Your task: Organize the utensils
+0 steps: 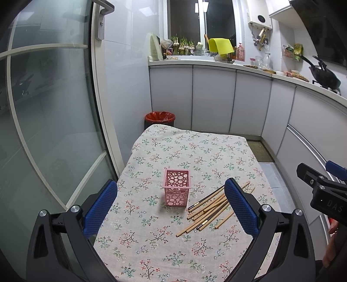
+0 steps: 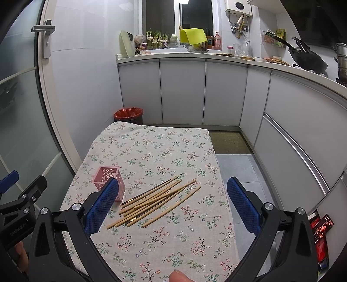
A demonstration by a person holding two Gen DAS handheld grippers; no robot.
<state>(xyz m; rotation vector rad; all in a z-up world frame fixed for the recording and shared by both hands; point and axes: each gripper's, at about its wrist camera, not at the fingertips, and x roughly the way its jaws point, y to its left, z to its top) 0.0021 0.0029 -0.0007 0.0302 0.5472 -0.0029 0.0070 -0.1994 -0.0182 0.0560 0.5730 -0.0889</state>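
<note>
left wrist: both jaws gape empty; chopsticks (image 1: 213, 206) lie beside pink holder (image 1: 176, 187).

Left gripper (image 1: 171, 204) gapes above pink holder (image 1: 176, 187) beside loose chopsticks (image 1: 213, 206)

White-tiled kitchen: grey cabinets (image 2: 182, 91), a dark window (image 2: 160, 15), apparently frosted glass door (image 1: 49, 104).

Left gripper (image 1: 171, 208) spread wide, nothing held; right gripper (image 2: 173, 206) likewise
</note>
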